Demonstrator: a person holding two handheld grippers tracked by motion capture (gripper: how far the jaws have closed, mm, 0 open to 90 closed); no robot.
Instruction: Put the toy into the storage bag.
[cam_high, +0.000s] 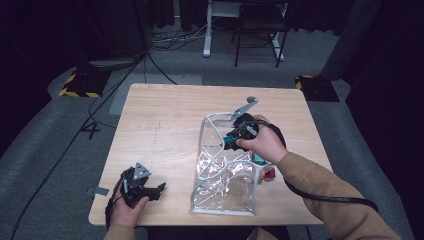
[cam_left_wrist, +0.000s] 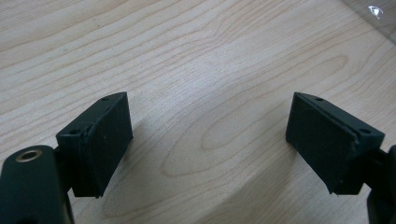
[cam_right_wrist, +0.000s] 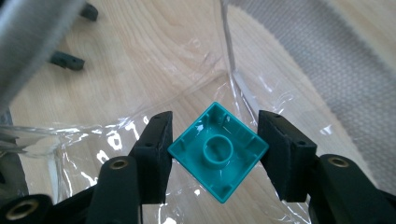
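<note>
While the right gripper (cam_right_wrist: 215, 154) pinches a teal block (cam_right_wrist: 217, 156) by two opposite corners, it holds it over the mouth of the clear plastic bag (cam_high: 224, 180), which lies on the wooden table (cam_high: 160, 125) with its white-edged opening toward the far side. The block's hollow underside, with a round tube in the middle, faces the camera.

Handling, as judged: block is rigid moulded plastic, light, smooth-walled — a corner-to-corner pinch gives little pad contact, so it could twist or pop out. Flat opposite walls would be the surer hold. The bag is thin, limp, glossy film; it will slide and collapse if pushed. Its stiffer white rim is the better place to take it.

Left gripper (cam_left_wrist: 210, 140) — jaws spread wide, nothing between them, low over bare wood near the table's near-left corner, held in the left hand (cam_high: 126, 212).

Hard to make out: the right hand (cam_high: 264, 142) covers most of the right gripper from above. Glare and creases in the film obscure the bag's contents. A teal piece and a small red object (cam_high: 270, 174) show beside the bag's right edge under the wrist — inside or outside the film, cannot tell.
</note>
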